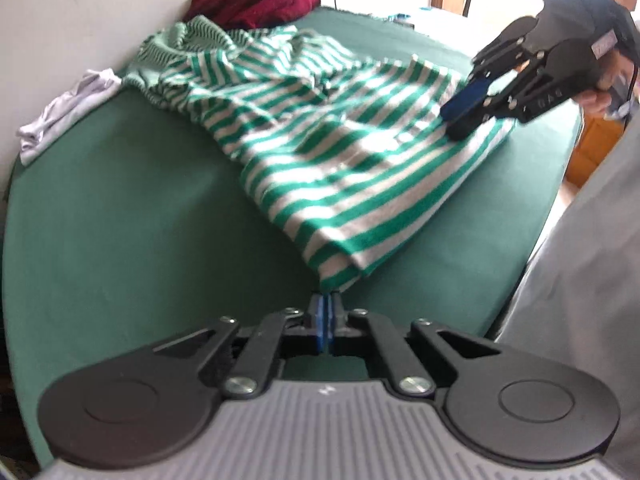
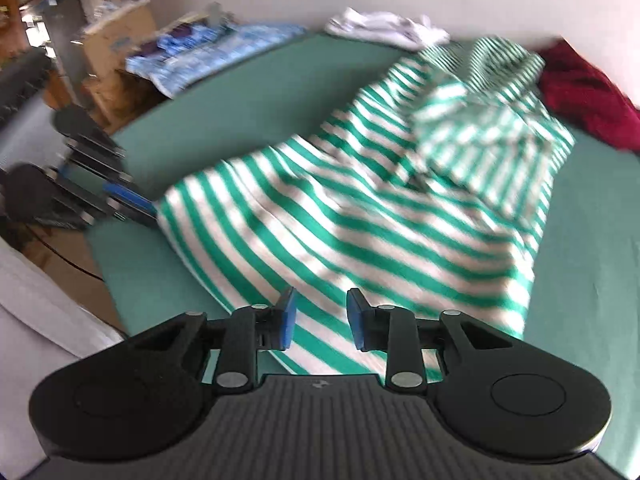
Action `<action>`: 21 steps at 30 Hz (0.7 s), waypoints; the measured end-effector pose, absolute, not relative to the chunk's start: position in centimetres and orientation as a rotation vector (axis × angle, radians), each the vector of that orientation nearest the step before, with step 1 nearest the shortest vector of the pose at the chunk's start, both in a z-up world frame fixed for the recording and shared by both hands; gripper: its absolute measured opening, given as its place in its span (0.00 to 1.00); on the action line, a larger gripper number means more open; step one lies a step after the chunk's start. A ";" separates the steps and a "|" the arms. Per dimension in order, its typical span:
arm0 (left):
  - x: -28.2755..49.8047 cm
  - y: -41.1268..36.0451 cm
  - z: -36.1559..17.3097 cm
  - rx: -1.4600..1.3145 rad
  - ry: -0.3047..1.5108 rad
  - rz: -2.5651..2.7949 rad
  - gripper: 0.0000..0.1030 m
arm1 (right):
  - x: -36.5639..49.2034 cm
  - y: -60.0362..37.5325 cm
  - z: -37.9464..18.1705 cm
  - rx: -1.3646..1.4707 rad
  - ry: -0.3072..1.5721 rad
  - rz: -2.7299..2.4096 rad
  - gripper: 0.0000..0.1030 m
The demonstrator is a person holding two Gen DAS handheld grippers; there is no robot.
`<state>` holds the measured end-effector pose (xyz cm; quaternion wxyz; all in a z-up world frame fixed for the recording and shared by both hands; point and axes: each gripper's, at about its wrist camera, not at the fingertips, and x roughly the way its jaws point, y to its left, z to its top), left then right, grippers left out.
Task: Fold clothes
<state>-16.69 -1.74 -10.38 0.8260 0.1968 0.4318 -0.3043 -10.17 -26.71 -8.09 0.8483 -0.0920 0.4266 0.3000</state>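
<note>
The left gripper (image 1: pixel 327 312) has its blue pads pressed together on the near corner of a green-and-white striped shirt (image 1: pixel 320 148), pinching the fabric at the hem where it comes to a point near the front edge of a green-covered bed (image 1: pixel 120 220). The right gripper (image 2: pixel 320 316) hangs over the shirt's other lower corner with its blue fingertips (image 2: pixel 287 318) standing apart, nothing clamped between them, striped cloth showing through the gap beneath. In the left wrist view that same right gripper (image 1: pixel 466 114) comes in from the upper right, held in a person's hand (image 1: pixel 600 92), its tips low over the shirt's hem towards the bed's right edge; whether they touch the cloth cannot be told. In the right wrist view the left gripper (image 2: pixel 132 204) shows at the left, blurred, at the shirt's corner. The shirt lies spread across the middle of the bed, its lower part fairly flat and its upper part bunched and creased towards the far side by the wall. A dark red garment (image 1: pixel 256 6) sits crumpled at the far edge behind the shirt, and a pale white garment (image 1: pixel 68 108) lies at the bed's far left edge against the wall. A light blue patterned cloth (image 2: pixel 208 52) rests at another far corner beside a cardboard box (image 2: pixel 116 40).
</note>
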 end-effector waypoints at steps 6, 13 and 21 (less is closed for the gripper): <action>-16.5 -0.7 -9.2 0.316 0.912 -0.622 0.01 | -11.2 -31.8 -6.1 0.028 0.895 0.464 0.39; -16.6 -2.4 -10.3 0.339 0.921 -0.643 0.31 | -14.0 -36.0 -6.8 0.161 0.983 0.348 0.42; -15.8 -4.8 -11.3 0.355 0.877 -0.619 0.10 | -14.5 -34.4 -9.4 0.141 0.905 0.373 0.43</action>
